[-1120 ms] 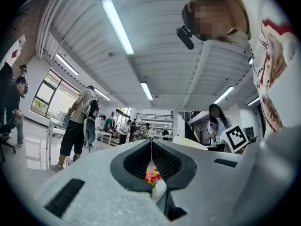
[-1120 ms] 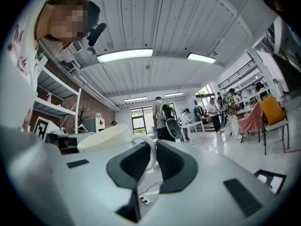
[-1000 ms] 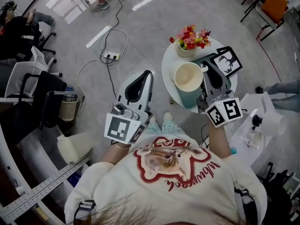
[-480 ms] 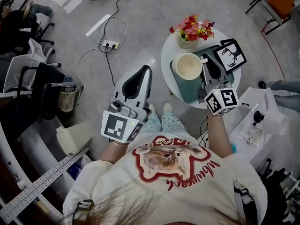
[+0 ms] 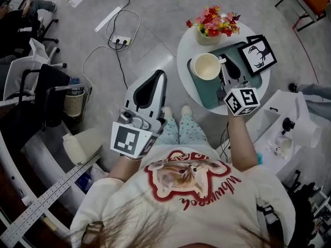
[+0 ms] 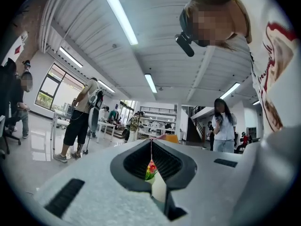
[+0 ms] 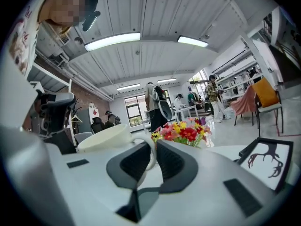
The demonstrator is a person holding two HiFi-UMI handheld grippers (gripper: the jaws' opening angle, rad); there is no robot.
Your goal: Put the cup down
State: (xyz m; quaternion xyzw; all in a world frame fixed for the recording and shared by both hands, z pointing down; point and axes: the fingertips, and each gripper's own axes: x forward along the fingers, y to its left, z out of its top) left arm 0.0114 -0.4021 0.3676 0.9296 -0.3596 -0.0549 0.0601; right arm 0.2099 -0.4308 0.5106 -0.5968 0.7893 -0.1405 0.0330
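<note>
A: Where is the cup (image 5: 206,66) sitting at this moment?

B: It is standing upright over the teal tray (image 5: 207,95) on the round white table (image 5: 185,61), just in front of the flowers (image 5: 213,22) and beside the framed stag picture (image 5: 257,56). It is looking smaller in the head view than a second ago, so it has been coming down towards the tray. Whether its base is touching, I cannot tell.

A: And the right gripper (image 5: 224,64), is it letting go?

B: No. Its jaws are pinching the cup's handle (image 7: 151,149), nearly together, with only the loop of the handle between them. That grip is staying as it was before.

A: What is the left gripper (image 5: 161,77) doing?

B: It is hanging over the floor (image 5: 103,50), well apart from the table, much where it was a second ago. Its jaws are pressing together and holding nothing. Only a thin slit is showing between them, and a sliver of the flowers is peeking through it.
</note>
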